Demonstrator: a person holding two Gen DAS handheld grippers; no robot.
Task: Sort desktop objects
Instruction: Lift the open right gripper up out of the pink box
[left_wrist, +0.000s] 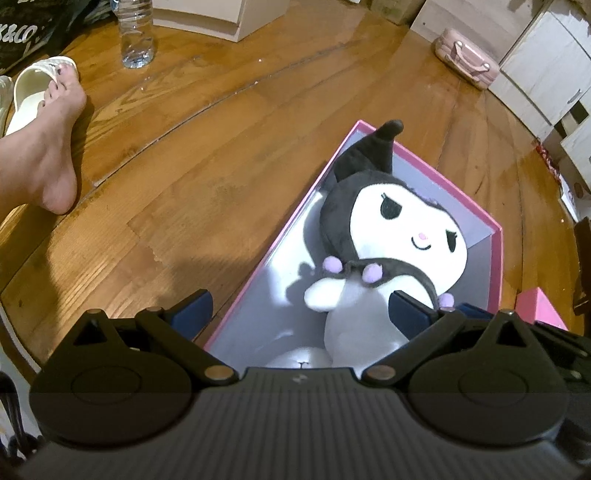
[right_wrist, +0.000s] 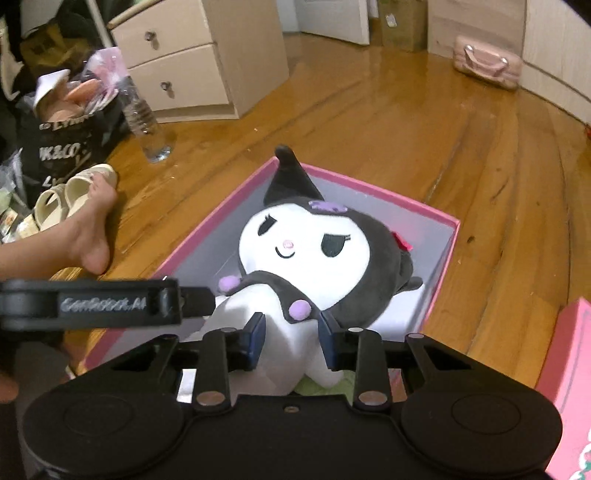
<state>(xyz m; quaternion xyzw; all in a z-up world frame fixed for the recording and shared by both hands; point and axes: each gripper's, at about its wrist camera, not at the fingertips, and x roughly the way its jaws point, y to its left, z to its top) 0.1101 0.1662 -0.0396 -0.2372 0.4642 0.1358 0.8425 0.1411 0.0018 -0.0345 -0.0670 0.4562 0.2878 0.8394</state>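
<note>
A black-and-white plush toy (left_wrist: 373, 236) (right_wrist: 314, 251) with purple pompoms lies face up in an open pink box (left_wrist: 280, 236) (right_wrist: 207, 236) with a grey inside, on the wooden floor. My right gripper (right_wrist: 291, 339) is shut on the toy's white body, one blue pad (right_wrist: 255, 338) pressed against each side. My left gripper (left_wrist: 301, 314) stands wide open over the near left wall of the box, its right pad (left_wrist: 408, 314) beside the toy's body. From the right wrist view the left gripper (right_wrist: 110, 302) is a black bar coming in from the left.
A person's bare foot (left_wrist: 48, 155) (right_wrist: 92, 240) and cream slippers (right_wrist: 70, 199) rest on the floor left of the box. A clear water bottle (left_wrist: 135, 33) (right_wrist: 147, 125) stands beyond. A pink lid (right_wrist: 569, 387), a pink handbag (left_wrist: 465, 59) (right_wrist: 487, 61), a drawer unit (right_wrist: 192, 59) and a black bag (right_wrist: 62, 147) are around.
</note>
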